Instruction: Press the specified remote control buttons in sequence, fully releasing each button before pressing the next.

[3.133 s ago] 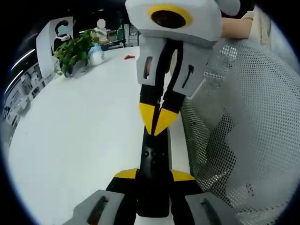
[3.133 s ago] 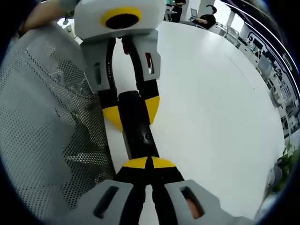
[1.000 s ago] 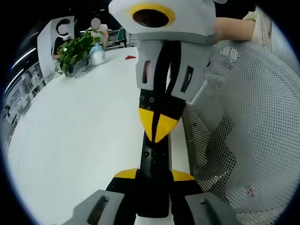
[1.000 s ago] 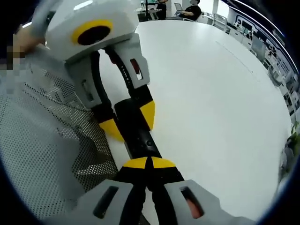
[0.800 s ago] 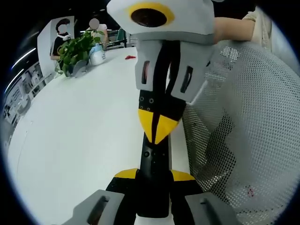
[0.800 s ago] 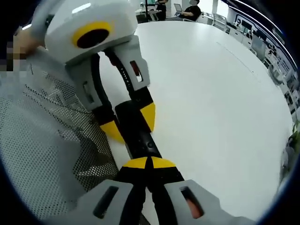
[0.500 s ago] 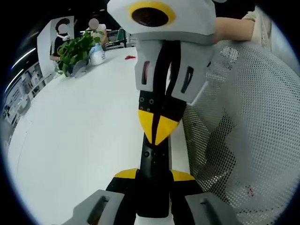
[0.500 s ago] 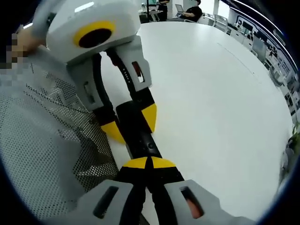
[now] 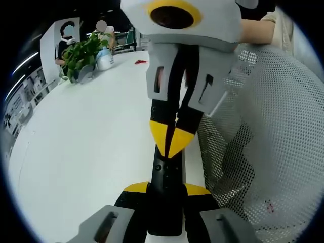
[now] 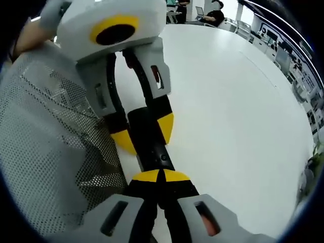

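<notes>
In my left gripper view a potted plant [image 9: 78,54] stands far off on the white table [image 9: 86,147]. My left hand-held gripper [image 9: 165,188] is clamped on the black remote control [image 9: 165,190]. My right hand-held gripper [image 9: 169,143], jaws together, meets the remote's upper face. A mesh chair back [image 9: 258,131] lies rightward.

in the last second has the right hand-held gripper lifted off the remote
Cannot tell if it has lifted; in the left gripper view its closed tips look slightly parted now and still sit over the remote, with the plant unmoved.
</notes>
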